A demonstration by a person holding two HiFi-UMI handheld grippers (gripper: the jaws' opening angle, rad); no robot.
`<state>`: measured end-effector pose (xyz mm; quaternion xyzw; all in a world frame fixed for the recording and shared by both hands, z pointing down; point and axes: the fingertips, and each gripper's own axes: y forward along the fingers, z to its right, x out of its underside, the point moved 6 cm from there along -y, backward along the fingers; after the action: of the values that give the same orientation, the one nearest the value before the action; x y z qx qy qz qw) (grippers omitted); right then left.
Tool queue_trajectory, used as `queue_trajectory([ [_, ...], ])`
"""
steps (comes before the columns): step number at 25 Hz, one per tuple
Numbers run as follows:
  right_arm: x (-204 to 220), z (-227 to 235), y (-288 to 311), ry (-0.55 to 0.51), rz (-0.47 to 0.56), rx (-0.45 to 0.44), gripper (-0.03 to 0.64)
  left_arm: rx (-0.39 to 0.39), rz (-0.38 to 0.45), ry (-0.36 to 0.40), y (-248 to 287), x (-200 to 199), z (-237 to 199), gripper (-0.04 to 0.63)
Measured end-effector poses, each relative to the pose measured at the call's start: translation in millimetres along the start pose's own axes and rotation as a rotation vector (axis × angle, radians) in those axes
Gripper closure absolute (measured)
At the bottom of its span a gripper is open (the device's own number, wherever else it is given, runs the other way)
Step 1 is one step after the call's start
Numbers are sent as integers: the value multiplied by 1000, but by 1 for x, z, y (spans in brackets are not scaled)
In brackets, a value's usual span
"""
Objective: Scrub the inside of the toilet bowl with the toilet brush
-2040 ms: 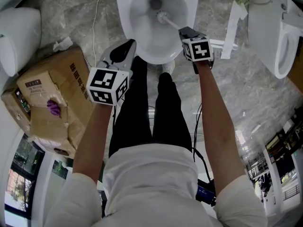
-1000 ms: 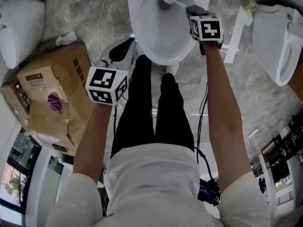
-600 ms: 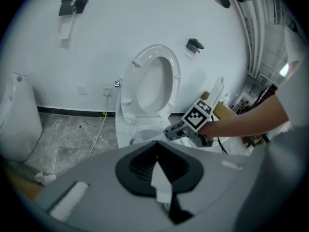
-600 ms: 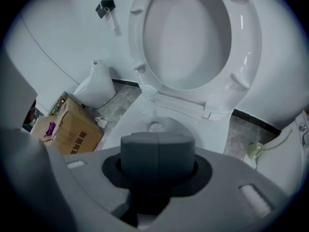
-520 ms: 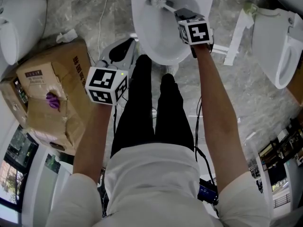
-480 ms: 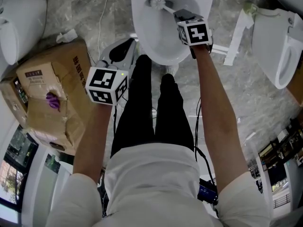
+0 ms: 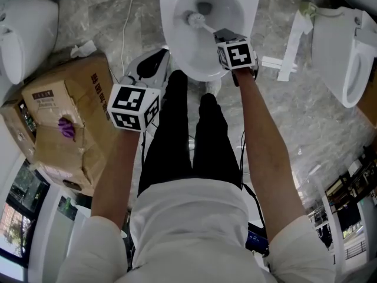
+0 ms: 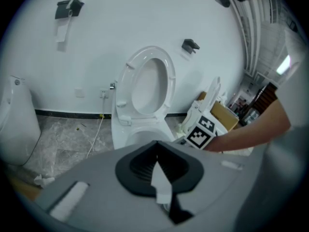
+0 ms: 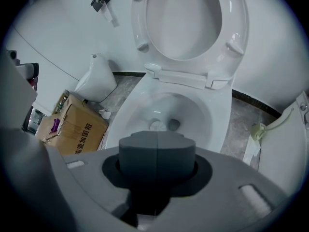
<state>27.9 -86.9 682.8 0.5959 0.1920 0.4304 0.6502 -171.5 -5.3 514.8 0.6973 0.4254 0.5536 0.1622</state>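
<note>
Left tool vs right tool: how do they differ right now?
Grip: the right tool is shut on the white toilet brush; the left tool is shut with no brush in it.
Place: the right tool reaches over the white ceramic toilet bowl; the left tool hangs outside it, at its front left.
Shared: both carry a black-and-white marker cube.

Brown cardboard box point(image 9: 72, 125) on the floor, printed with dark Chinese characters ending 加固箱; print on its white label point(image 7: 43, 103) is too small to read.
</note>
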Motion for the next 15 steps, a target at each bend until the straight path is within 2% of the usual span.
queue_trajectory([
  [5,17,7,-17,7,-10,7,472,13,4,15,-4,-1,13,602],
  [15,46,15,-87,80,93,-3,472,14,43,37,-21,-13,52,602],
])
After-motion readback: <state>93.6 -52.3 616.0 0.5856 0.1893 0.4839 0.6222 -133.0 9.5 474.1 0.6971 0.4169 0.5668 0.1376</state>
